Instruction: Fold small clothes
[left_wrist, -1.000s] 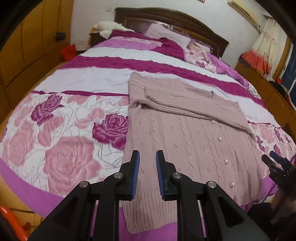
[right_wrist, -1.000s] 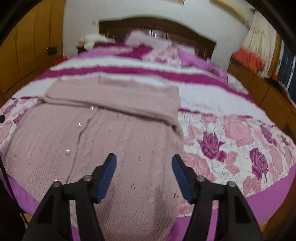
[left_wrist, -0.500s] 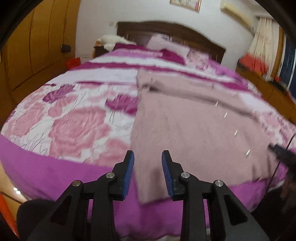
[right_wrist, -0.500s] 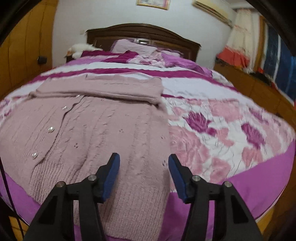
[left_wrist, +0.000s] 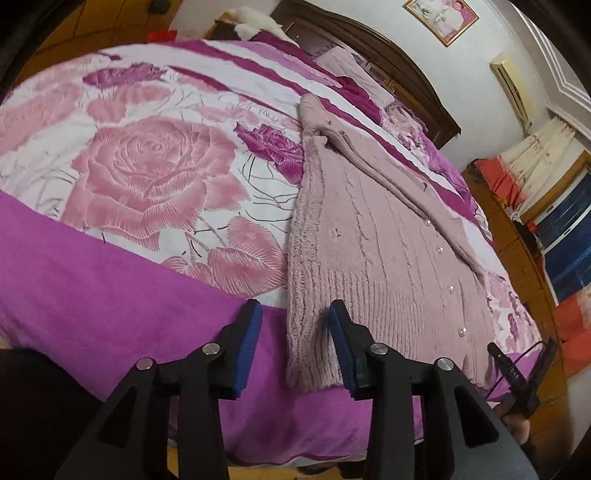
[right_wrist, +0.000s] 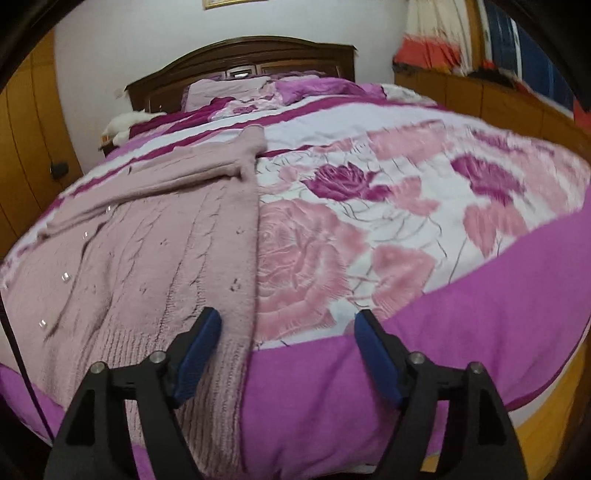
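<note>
Pink knit cardigan (left_wrist: 373, 236) lies flat at the bed's (left_wrist: 110, 295) foot edge, and with your left gripper (left_wrist: 295, 343) opening narrowly astride one hem corner and right gripper (right_wrist: 288, 354) opening wide, empty, you risk pinching bedspread too.

Dusty-pink cable-knit cardigan (left_wrist: 376, 236) with pearly white buttons (left_wrist: 439, 250) and a ribbed hem. Beneath, a bedspread (left_wrist: 110, 266) in white with pink and magenta roses, magenta stripes, plain magenta border. Dark brown wooden headboard (right_wrist: 240, 55). Blue pads (right_wrist: 199, 347) on black grippers.
</note>
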